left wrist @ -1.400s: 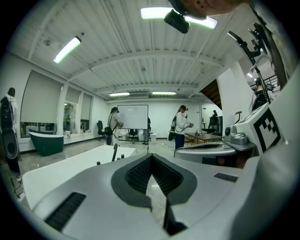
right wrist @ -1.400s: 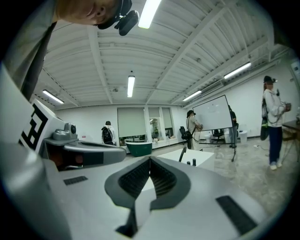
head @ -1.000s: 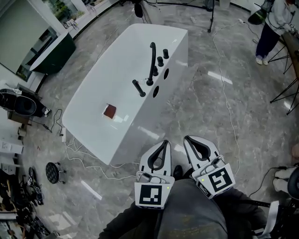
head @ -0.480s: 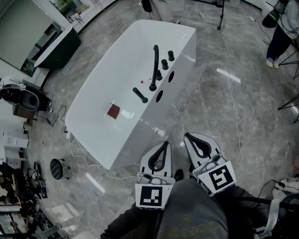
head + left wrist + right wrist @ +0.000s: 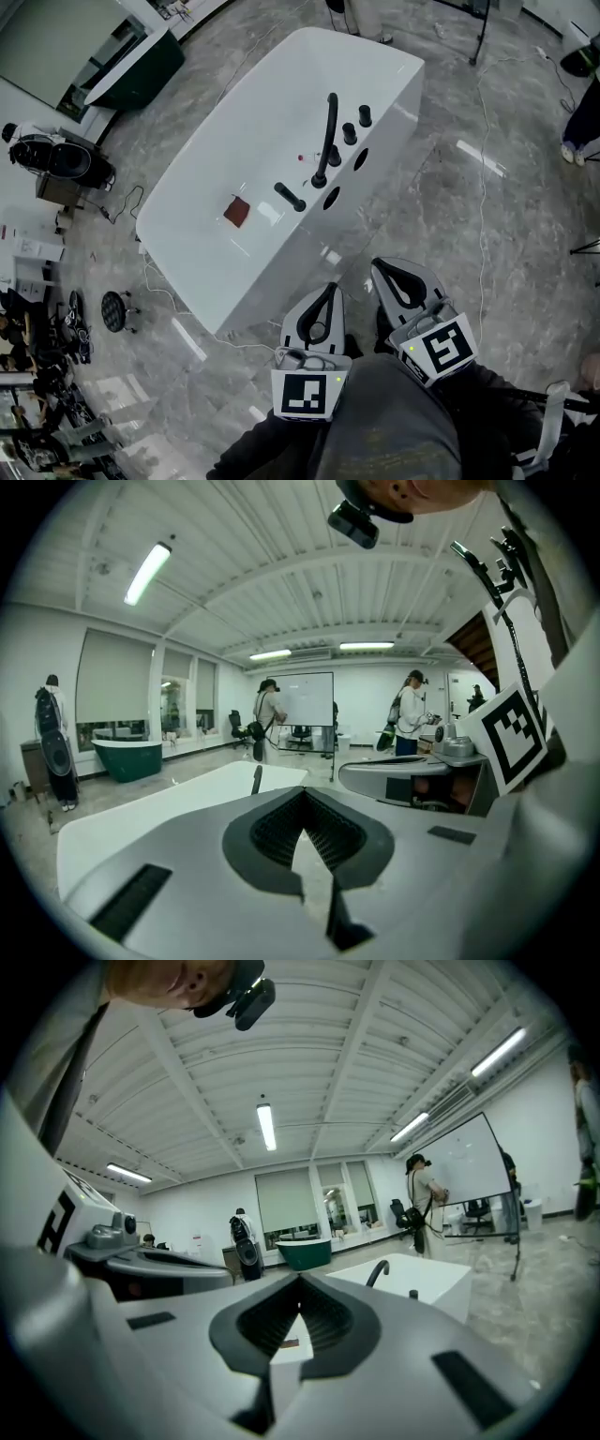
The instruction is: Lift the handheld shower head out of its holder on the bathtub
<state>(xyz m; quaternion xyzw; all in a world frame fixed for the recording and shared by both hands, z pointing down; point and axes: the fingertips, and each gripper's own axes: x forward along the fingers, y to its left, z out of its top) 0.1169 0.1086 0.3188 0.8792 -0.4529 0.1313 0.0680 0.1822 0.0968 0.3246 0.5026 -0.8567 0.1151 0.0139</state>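
Observation:
The white bathtub [image 5: 216,187] stands on the grey floor ahead of me. On its near rim are a tall black spout [image 5: 329,131], two black knobs [image 5: 350,134] and the short black handheld shower head [image 5: 289,197], which lies in its holder. Both grippers are held low near my body, well short of the tub. My left gripper [image 5: 329,287] is shut and empty, and my right gripper [image 5: 382,268] is shut and empty beside it. In the left gripper view the left gripper [image 5: 302,792] points at the tub [image 5: 178,803]. In the right gripper view the right gripper [image 5: 300,1279] points at the spout [image 5: 377,1271].
A red-brown square [image 5: 237,212] lies inside the tub. A dark green tub [image 5: 131,70] stands at the far left, with clutter and a black stool [image 5: 112,307] along the left wall. Cables [image 5: 473,234] trail over the floor on the right. People stand by a whiteboard [image 5: 305,697].
The tub has slid right and upward in the head view as I moved along it. Both grippers keep their place near my body and stay shut.

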